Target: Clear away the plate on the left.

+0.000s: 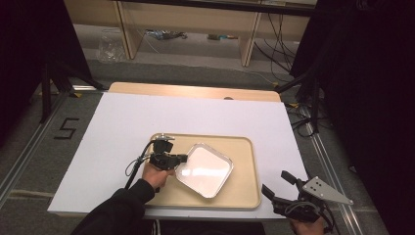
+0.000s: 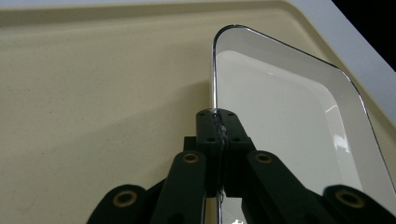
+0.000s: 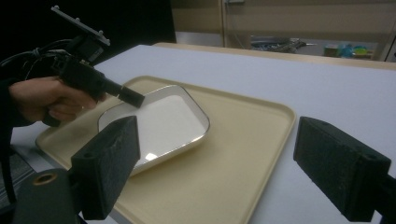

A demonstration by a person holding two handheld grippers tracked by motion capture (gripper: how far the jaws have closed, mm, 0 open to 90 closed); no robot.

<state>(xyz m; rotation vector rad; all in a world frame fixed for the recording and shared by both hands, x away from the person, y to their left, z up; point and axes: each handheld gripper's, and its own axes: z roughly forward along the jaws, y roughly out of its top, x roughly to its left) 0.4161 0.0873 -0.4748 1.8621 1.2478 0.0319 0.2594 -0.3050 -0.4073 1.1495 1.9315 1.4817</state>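
The left gripper (image 1: 182,158) is clamped on the rim of the dish (image 1: 205,169), which lies on the tray (image 1: 244,191). The right gripper (image 1: 278,185) waits agape, empty, off the tray. Grasp made; any move remains undone.

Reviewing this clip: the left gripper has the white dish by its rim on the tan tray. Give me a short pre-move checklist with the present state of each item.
1. Left gripper shut on the rim of the white dish: ok, the jaws meet on the edge in the left gripper view.
2. Dish inside the tan tray: ok, it lies wholly within the rim.
3. Dish lifted or flat on the tray: cannot tell.
4. Right gripper open and free: ok, jaws spread wide, nothing between them.
5. Right gripper apart from the tray: ok, it hangs off the near right corner.
6. Dish empty: ok, nothing shows inside it.
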